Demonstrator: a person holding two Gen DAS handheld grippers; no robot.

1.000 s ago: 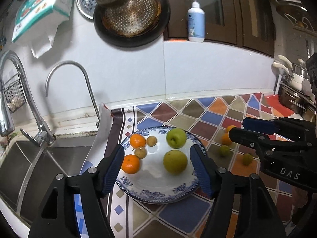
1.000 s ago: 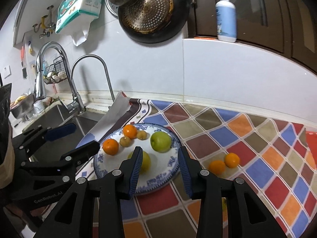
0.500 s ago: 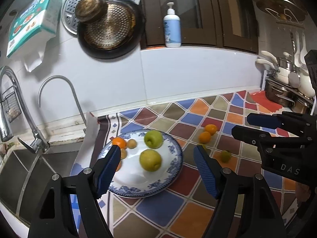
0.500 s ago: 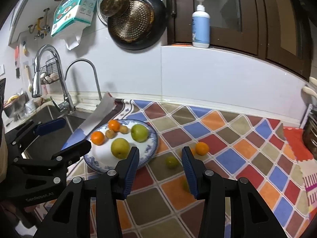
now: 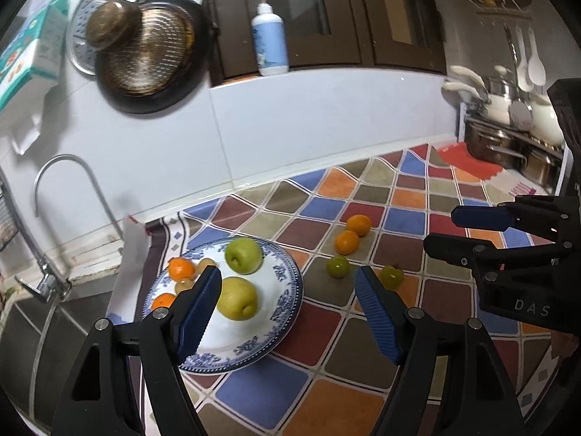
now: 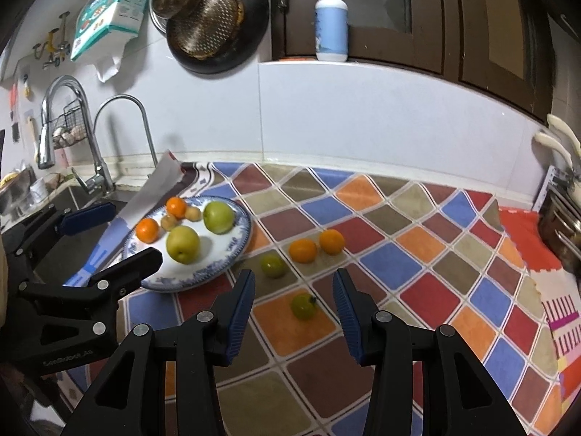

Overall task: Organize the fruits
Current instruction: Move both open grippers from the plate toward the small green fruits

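A blue-patterned plate (image 5: 287, 301) (image 6: 239, 243) on the checkered mat holds two green apples (image 5: 243, 255) (image 6: 182, 243), two oranges and two small brownish fruits. On the mat to its right lie two oranges (image 5: 347, 242) (image 6: 303, 250) and two small green fruits (image 5: 337, 266) (image 6: 304, 307). My left gripper (image 5: 288, 301) is open and empty above the plate's right edge. My right gripper (image 6: 294, 301) is open and empty, with the nearer small green fruit between its fingers in view.
A sink with taps (image 6: 90, 178) lies left of the plate. Pots and utensils (image 5: 508, 138) stand at the far right. A pan (image 6: 214, 25) and a tissue box hang on the wall. A soap bottle (image 6: 331, 18) stands on the ledge.
Both grippers have swung right, away from the plate and toward the loose fruits on the mat. The right gripper has drawn closer to the nearer small green fruit.
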